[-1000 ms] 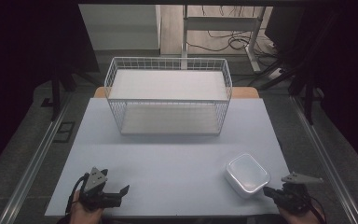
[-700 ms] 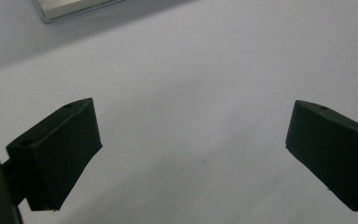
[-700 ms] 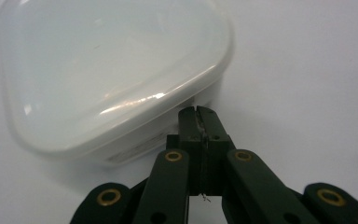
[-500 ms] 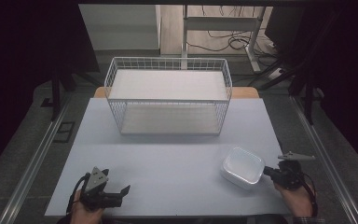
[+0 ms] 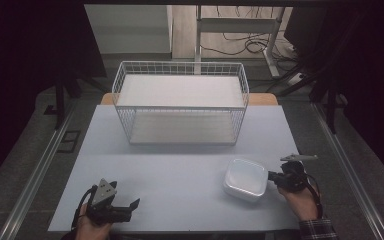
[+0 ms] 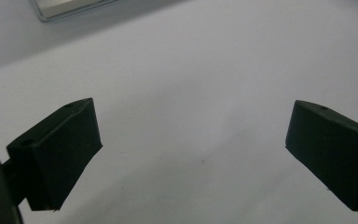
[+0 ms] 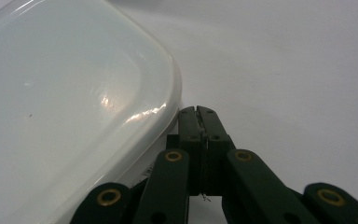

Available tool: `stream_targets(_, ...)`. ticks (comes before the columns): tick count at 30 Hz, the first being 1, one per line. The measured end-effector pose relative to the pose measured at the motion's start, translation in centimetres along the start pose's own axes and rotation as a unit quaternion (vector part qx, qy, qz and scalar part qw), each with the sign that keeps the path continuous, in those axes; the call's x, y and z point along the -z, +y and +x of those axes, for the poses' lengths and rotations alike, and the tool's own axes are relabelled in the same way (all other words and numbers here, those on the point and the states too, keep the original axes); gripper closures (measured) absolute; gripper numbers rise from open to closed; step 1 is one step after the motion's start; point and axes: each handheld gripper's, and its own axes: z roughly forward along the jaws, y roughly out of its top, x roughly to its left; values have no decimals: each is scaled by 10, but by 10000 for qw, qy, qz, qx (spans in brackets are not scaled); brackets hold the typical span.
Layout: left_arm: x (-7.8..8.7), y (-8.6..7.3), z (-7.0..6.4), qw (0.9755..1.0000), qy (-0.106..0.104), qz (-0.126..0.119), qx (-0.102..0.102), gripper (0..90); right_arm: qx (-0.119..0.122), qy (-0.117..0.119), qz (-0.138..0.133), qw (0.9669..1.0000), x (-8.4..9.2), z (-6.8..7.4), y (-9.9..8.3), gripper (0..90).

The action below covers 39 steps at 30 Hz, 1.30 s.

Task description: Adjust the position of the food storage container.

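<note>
The box (image 5: 245, 179) is white, glossy plastic, squarish with rounded corners and a smooth domed top; it lies on the table (image 5: 180, 165) at the lower right of the high view. In the right gripper view it takes up the left half (image 7: 60, 102), its curved rim catching a bright glint.

The right gripper (image 5: 276, 177) sits at the box's right edge, its black jaws shut flat against each other with nothing between them; in its own view (image 7: 199, 114) the closed tips lie right beside the rim, and whether they touch it is hard to tell. The left gripper (image 5: 130, 206) rests at the lower left, well apart from the box, its jaws wide open and empty; its view (image 6: 193, 140) has two matte black blocky pads over bare table.

The table is a pale matte sheet. At its far side stands a white wire basket (image 5: 180, 67) with a fine grid and flat white shelves inside.

Around the table the room is dark: a grey floor, metal rails at both sides, cables (image 5: 240, 45) and a desk frame beyond the basket. A plaid sleeve (image 5: 317, 229) is cut off at the bottom edge.
</note>
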Motion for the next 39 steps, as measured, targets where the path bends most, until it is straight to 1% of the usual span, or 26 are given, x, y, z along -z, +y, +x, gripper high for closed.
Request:
stream_targets(1, 0, 0, 0, 10000, 0, 0, -5, 28, 0, 0, 0, 10000, 0, 0, 0, 889)
stream_targets(4, 1, 0, 0, 10000, -14, 13, -29, 28, 35, 79, 70, 9999, 3, 10, -3, 889)
stream_targets(6, 1, 0, 0, 10000, -11, 13, -35, 28, 15, 108, 103, 9999, 4, 12, -6, 889)
stream_targets(9, 1, 0, 0, 10000, -26, 11, -41, 28, -25, 271, 109, 9996, 6, 17, -11, 889)
stream_targets(10, 1, 0, 0, 10000, -25, 7, -50, 28, -3, 362, 87, 9993, 5, 21, -10, 889)
stream_targets(11, 1, 0, 0, 10000, -25, 7, -50, 28, -3, 362, 87, 9993, 5, 21, -10, 889)
stream_targets(12, 1, 1, 0, 10000, -31, 1, -56, 28, 51, 424, 77, 9991, 3, 26, -7, 889)
stream_targets(13, 1, 1, 0, 10000, -36, 0, -58, 28, 51, 424, 77, 9991, 3, 26, -7, 889)
stream_targets(15, 0, 1, 0, 10000, -37, 10, -62, 28, 121, 522, 85, 9985, -1, 31, -3, 889)
stream_targets(16, 0, 1, -1, 10000, -41, 7, -49, 28, 189, 602, 90, 9980, -6, 37, 1, 889)
stream_targets(17, 0, 1, 0, 10000, -46, 2, -48, 28, 189, 602, 90, 9980, -6, 37, 1, 889)
stream_targets(20, 0, 1, 0, 10000, -41, 5, -63, 29, 323, 718, 89, 9969, -13, 47, 7, 889)
stream_targets(23, 0, 1, -1, 10000, -41, -6, -75, 32, 456, 804, 99, 9957, -20, 58, 13, 889)
stream_targets(24, 0, 1, -1, 10000, -37, -6, -82, 37, 547, 846, 90, 9949, -25, 65, 17, 889)
stream_targets(25, 1, 1, -1, 10000, -36, -4, -91, 37, 547, 846, 90, 9949, -25, 65, 17, 889)
stream_targets(28, 0, 1, -2, 9999, -39, -28, -114, 44, 675, 931, 103, 9933, -32, 75, 23, 889)
stream_targets(31, 1, 1, -2, 9999, -46, -42, -126, 46, 748, 1016, 117, 9919, -40, 86, 29, 889)
stream_targets(32, 1, 1, -2, 9999, -42, -46, -127, 46, 824, 1068, 125, 9908, -45, 93, 33, 889)
stream_targets(33, 1, 1, -2, 9999, -45, -52, -126, 46, 824, 1068, 125, 9908, -45, 93, 33, 889)
stream_targets(35, 1, 1, -1, 9999, -42, -66, -114, 45, 884, 1119, 122, 9897, -50, 99, 36, 888)
stream_targets(36, 1, 1, -1, 9999, -39, -68, -111, 44, 925, 1166, 123, 9888, -54, 105, 39, 889)
stream_targets(37, 1, 1, -1, 9999, -44, -72, -109, 44, 925, 1166, 123, 9888, -54, 105, 39, 889)
stream_targets(39, 0, 1, -1, 9999, -61, -80, -120, 43, 956, 1205, 135, 9880, -58, 110, 42, 889)
